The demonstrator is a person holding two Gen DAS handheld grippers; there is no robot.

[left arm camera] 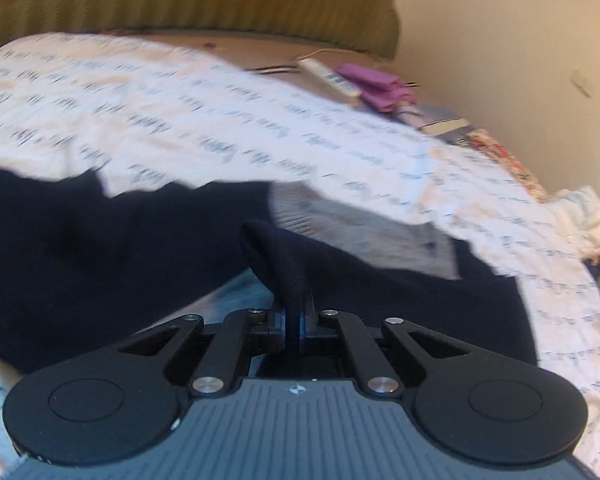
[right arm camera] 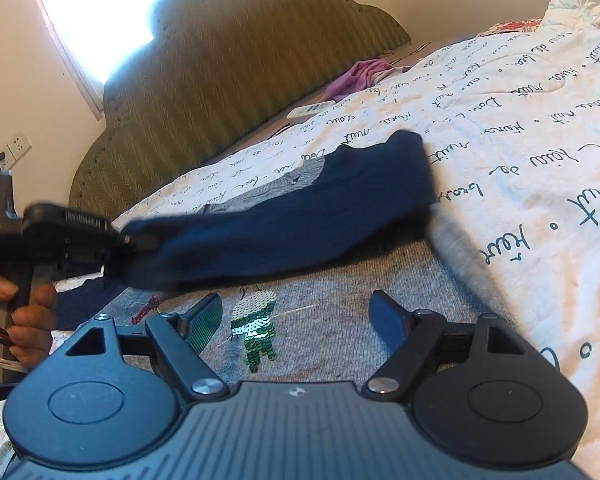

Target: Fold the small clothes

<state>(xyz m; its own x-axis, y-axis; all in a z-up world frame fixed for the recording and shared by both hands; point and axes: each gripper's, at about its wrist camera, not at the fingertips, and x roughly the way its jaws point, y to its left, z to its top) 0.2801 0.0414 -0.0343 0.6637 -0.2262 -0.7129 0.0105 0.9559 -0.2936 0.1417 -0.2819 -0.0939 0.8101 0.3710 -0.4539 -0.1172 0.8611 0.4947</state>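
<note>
Quilt (right arm camera: 520, 128), navy sleeve (right arm camera: 300, 208) pinched in left fingers (left arm camera: 278, 316)

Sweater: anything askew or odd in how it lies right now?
Only mid-fold disorder. The navy sleeve is lifted and stretched across the grey sweater, pinched in the shut left gripper, so it hangs off the quilt. The right gripper is open over the sequin figure, holding nothing. No damage visible.

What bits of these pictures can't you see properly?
- Left wrist view: the quilt writing is smeared by blur.
- Left wrist view: the left gripper is shut on the navy sleeve, which covers its fingers.
- Right wrist view: the grey sweater is partly under the sleeve and the right gripper.
</note>
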